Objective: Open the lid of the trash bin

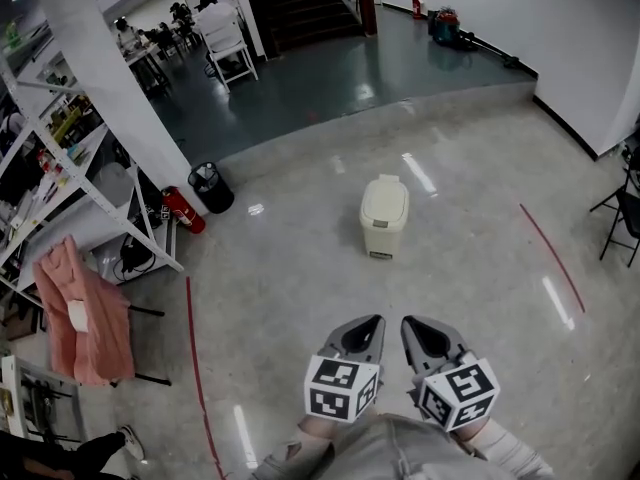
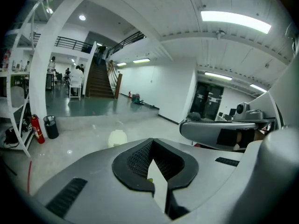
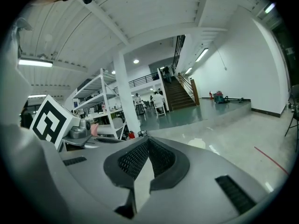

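1. One cream trash bin (image 1: 384, 218) stands on the floor ahead of me, well apart from my jaws; its single lid (image 1: 385, 198) is down.
2. I hold two grippers, my left gripper (image 1: 374, 321) and my right gripper (image 1: 409, 324), side by side and pointing toward the bin.
3. Both pairs of jaws are pressed together, gripping nothing.
4. One black basket (image 1: 211, 186) and one red fire extinguisher (image 1: 184, 211) stand near each other, left of the bin.
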A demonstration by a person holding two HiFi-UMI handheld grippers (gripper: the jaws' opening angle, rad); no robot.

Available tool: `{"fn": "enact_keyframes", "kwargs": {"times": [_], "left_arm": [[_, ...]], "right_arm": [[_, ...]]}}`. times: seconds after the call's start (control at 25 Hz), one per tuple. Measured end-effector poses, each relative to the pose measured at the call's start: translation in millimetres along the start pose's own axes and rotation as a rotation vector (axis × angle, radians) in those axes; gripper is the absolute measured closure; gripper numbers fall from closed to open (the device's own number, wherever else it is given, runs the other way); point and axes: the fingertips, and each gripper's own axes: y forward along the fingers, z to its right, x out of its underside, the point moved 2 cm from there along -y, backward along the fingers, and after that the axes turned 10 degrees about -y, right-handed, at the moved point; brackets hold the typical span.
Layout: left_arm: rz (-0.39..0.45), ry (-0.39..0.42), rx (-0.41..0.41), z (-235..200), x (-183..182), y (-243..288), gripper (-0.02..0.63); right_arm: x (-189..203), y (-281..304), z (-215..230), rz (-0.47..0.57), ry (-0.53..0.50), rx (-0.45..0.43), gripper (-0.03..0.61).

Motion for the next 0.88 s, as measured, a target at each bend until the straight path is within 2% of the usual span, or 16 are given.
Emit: {"fn": "enact_keyframes", "kwargs": {"times": [0.36,0.88], "left_arm": [[-0.032,0.004,0.017,-63.9,-52.9,59.2,0.609],[-0.089,0.017,0.060,-133.2,-86.9,125.8,0.609]], "right_arm": [[-29.3,86.4,40.5,-0.012,0.026,0.039,0.575],[-37.3,178.0,71.8,-0.031,0.071,0.097,0.575]]}}
